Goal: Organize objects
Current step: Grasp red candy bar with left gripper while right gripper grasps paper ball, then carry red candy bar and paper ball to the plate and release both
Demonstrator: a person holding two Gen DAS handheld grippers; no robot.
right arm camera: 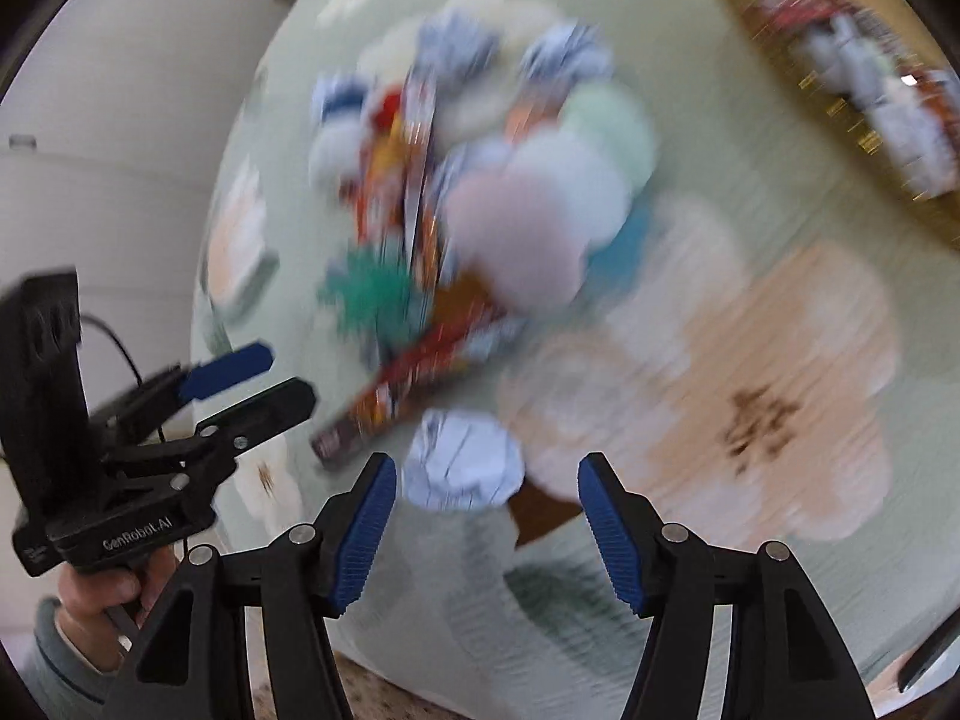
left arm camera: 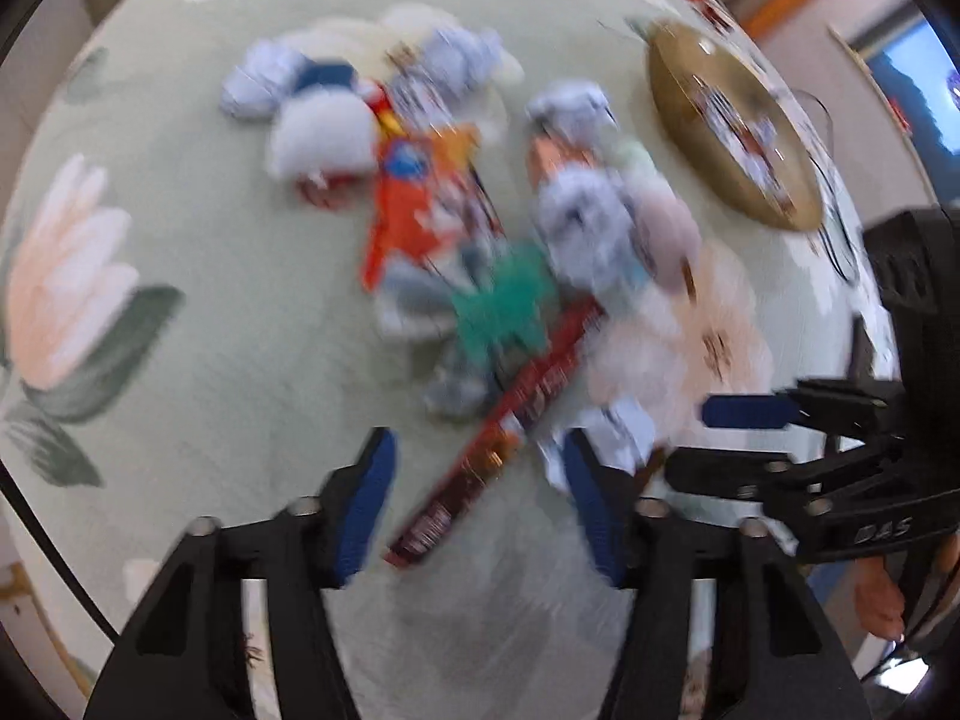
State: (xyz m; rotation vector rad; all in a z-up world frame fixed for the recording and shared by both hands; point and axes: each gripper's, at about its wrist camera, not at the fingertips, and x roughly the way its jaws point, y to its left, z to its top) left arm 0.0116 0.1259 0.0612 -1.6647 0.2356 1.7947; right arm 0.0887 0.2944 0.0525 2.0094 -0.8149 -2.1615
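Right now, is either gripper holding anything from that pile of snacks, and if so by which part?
Nothing is held. The left gripper and right gripper both hang open above the snack pile, pads touching nothing.

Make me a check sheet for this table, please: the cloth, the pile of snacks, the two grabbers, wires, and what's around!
Surface: pale green flowered tablecloth on a table.
Job's things: heap of blurred wrapped snacks mid-table: long dark red bar wrapper, orange packet, green crinkly wrapper, pale blue-white wrapped sweets.
Clutter: oval golden tray already holding some wrapped pieces.
Grippers: left gripper open above the red bar; right gripper open above a blue-white sweet. Neither holds anything.
Cables: thin black wire at the left gripper's body.
Surroundings: pale wall; too blurred for more.
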